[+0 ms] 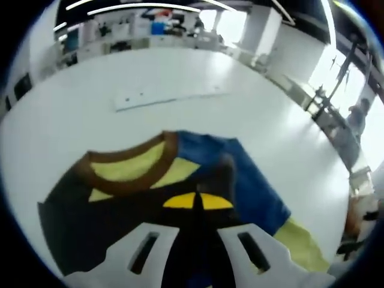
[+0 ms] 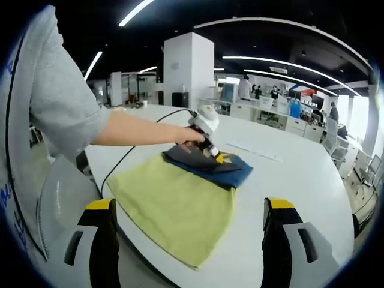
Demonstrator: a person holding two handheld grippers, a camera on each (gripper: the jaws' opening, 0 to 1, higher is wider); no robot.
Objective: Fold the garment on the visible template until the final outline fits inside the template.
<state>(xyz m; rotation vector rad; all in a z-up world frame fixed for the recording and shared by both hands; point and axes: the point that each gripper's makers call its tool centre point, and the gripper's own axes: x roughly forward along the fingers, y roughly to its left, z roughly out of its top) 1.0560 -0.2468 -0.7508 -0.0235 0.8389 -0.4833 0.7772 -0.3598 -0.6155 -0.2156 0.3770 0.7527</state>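
The garment (image 1: 198, 156) lies on the white table (image 1: 78, 108), with a brown collar, yellow inside, and blue and dark panels. In the right gripper view it is a yellow-green sheet (image 2: 174, 207) with a folded blue and dark part (image 2: 231, 171) at its far end. My left gripper (image 1: 196, 201) has its yellow tips pressed together on the dark fabric just below the collar. A person's hand holds this left gripper (image 2: 210, 150) at that folded end. My right gripper (image 2: 189, 207) stands wide open above the near edge of the garment, with nothing between its jaws.
A long white strip (image 1: 168, 96) lies flat on the table beyond the garment, also visible as a thin strip (image 2: 252, 151). A black cable (image 2: 129, 153) runs from the left gripper across the table. The table edge (image 2: 108, 210) is close. Desks and people stand far behind.
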